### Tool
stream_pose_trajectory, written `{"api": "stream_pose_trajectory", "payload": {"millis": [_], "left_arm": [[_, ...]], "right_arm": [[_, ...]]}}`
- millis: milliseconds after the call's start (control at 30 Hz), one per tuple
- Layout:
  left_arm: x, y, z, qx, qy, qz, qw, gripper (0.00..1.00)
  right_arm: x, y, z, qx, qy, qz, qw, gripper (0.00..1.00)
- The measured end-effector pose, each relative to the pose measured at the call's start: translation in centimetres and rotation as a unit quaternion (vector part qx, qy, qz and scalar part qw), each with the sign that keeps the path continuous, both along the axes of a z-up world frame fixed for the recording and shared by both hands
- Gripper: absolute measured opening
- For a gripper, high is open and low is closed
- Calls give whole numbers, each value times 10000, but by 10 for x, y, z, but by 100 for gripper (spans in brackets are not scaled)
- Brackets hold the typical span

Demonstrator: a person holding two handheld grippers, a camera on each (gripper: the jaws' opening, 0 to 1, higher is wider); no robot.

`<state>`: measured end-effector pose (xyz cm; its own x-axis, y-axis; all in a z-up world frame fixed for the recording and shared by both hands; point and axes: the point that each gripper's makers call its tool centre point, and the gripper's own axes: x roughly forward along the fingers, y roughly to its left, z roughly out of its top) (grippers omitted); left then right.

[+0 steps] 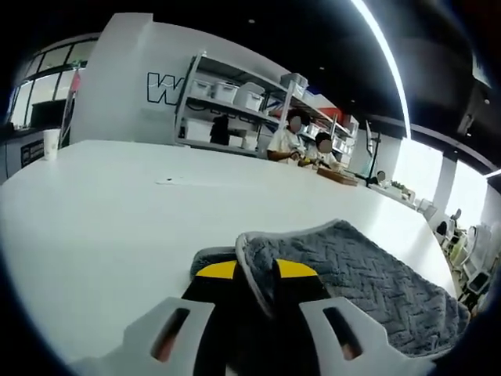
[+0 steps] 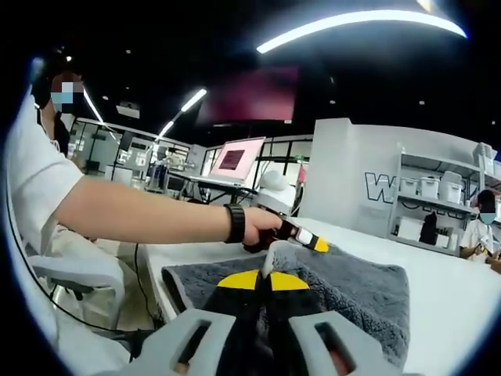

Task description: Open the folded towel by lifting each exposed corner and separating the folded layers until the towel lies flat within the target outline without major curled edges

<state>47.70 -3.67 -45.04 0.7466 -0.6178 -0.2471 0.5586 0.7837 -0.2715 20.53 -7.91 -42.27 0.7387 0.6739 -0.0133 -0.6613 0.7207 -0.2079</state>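
1. The left gripper (image 1: 255, 291) has its yellow-tipped jaws pinched shut on a pale-bound edge of the grey towel (image 1: 368, 274), which lies on the white table (image 1: 102, 211) near its front edge.
2. In the right gripper view, the right gripper (image 2: 268, 283) also clamps a lifted towel corner between closed jaws; the left gripper comes in from the left with the person's arm (image 2: 149, 213), just beyond it.
3. Judgement: the step in hand is separating layers. Best to draw the two held edges apart slowly and low, keeping one layer per jaw.
4. Risk: a pinch that takes both layers would drag the fold along instead of opening it.
5. No target outline can be made out.
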Motion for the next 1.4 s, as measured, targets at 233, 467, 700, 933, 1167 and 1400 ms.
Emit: {"api": "stream_pose_trajectory", "payload": {"millis": [233, 467, 700, 933, 1167, 1400], "left_arm": [[-11, -4, -4, 196, -4, 119, 9997, 14], [-11, -1, -8, 215, 27, 184, 9996, 13], [-10, -3, -9, 310, 34, 201, 9993, 9], [-12, -5, -10, 340, 79, 204, 9992, 7], [-18, -6, -10, 413, 49, 197, 9989, 3], [-15, -2, -8, 558, -6, 278, 9981, 2]], "right_arm": [[1, 0, -1, -10, -15, -4, 10000, 0], [1, 2, 0, -52, -46, 25, 10000, 0], [1, 1, 0, -60, -47, 27, 10000, 0], [1, 4, 0, -106, -71, 36, 9999, 0], [1, 4, 2, -60, -102, 38, 9999, 0], [-1, 6, 6, -38, -189, 71, 9998, 0]]}}
